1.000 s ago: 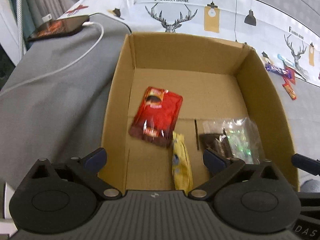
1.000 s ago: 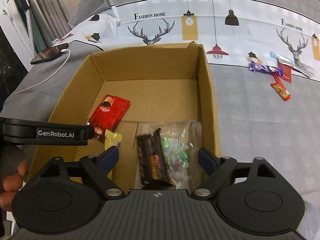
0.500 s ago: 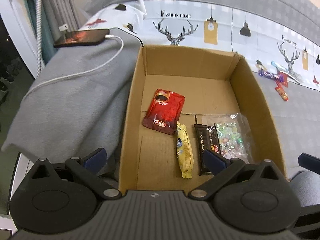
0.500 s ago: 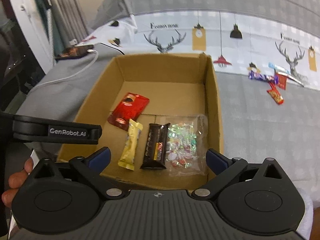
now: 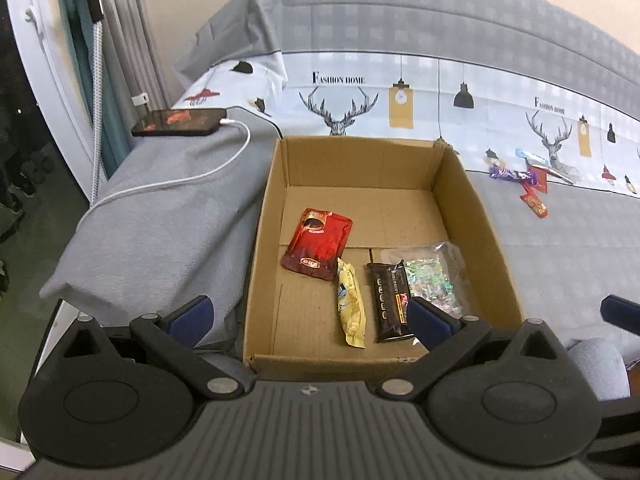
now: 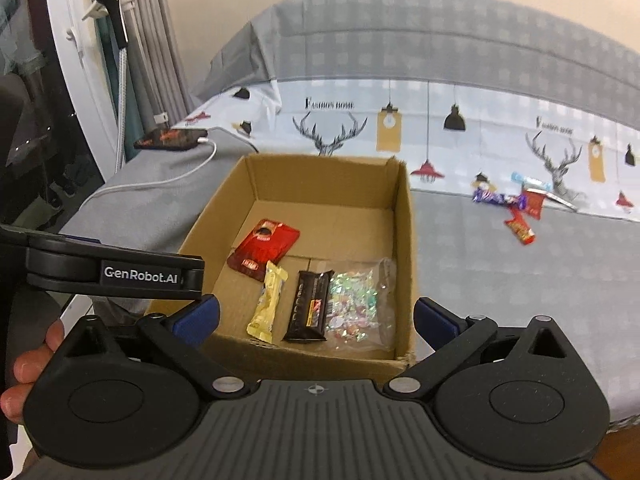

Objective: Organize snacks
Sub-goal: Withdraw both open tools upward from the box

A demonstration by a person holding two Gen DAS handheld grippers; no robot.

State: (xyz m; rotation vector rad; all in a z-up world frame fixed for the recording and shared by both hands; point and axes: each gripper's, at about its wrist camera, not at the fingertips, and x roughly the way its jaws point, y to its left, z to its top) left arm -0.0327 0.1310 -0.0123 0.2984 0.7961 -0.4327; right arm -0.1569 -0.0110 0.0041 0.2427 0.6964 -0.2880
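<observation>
- Cardboard box (image 5: 476, 216) sits on the bed (image 5: 168, 220), open top up, walls high enough to keep loose packets from sliding off the soft cover.
- Four snacks lie on the box floor toward the near wall: red pouch (image 5: 317, 249), yellow bar (image 5: 352, 307), dark chocolate bar (image 5: 390, 302), clear bag of candies (image 5: 434, 276). The bars lie side by side; the dark bar overlaps the bag's left edge.
- Left gripper (image 5: 308, 316) spread, nothing between the pads; it hangs over the near-left corner of the box.
- Right gripper (image 6: 316, 316) spread wide; its jaws have just been opening, and nothing sits between them. The candy bag lies in the box just beyond, apart from the pads.
- A small pile of wrappers (image 6: 516, 208) lies on the bed, well right of the box: purple, red, a pale blue one. These look like the snacks still to be gathered.
- Phone (image 5: 180, 122) on its white cable (image 5: 192, 178) lies far left, out of the working path.
- Judgement: both grippers are free; the next reach likely goes right.
</observation>
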